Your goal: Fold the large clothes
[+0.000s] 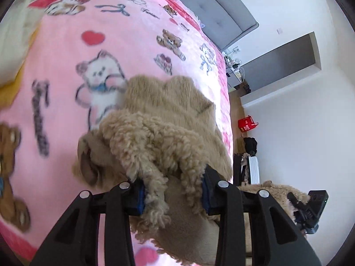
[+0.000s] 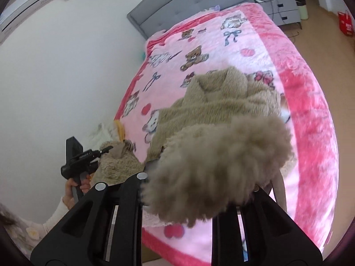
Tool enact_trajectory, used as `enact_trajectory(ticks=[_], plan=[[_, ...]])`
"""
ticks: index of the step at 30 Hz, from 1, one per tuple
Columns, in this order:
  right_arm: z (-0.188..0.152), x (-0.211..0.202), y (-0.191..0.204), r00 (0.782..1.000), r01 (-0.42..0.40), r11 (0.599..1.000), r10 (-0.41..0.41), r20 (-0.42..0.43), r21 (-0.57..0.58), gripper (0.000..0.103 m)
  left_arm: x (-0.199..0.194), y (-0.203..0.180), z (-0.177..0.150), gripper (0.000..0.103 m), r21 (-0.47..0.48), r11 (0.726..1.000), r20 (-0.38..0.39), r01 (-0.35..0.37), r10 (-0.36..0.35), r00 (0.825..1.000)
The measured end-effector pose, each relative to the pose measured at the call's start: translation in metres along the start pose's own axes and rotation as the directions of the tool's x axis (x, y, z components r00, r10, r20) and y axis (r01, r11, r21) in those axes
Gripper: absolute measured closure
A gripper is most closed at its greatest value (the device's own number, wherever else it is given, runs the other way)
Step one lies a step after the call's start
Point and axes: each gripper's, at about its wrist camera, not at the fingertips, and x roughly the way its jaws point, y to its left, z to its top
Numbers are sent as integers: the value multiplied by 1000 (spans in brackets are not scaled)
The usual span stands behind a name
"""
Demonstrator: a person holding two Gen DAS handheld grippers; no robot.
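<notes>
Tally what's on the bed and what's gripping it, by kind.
Fluffy beige coat: 1
Pink cartoon blanket: 1
Claws, left claw and right claw, each clamped on the coat: 2
Total: 4

Tan fleece coat (image 2: 221, 102); pink bear-and-heart print blanket (image 1: 66, 55).

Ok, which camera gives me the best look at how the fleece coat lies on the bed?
Right wrist view: the fleece coat shows spread across the pink blanket, collar end farthest away. The left wrist view mostly shows bunched fleece between the left gripper fingers.
</notes>
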Motion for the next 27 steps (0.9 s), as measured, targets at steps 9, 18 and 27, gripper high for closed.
enact_trajectory(ticks=[9, 18, 27], plan=[[111, 69, -43, 996, 65, 995, -70, 62, 82, 85, 61, 16, 110, 67, -106, 989, 17, -99, 101, 995], [167, 194, -155, 985, 164, 959, -170, 9, 231, 85, 157, 5, 180, 67, -151, 963, 34, -222, 229, 973], [178, 274, -239, 965, 263, 895, -241, -106, 361, 85, 261, 9, 218, 67, -104, 915, -41, -391, 388, 921]])
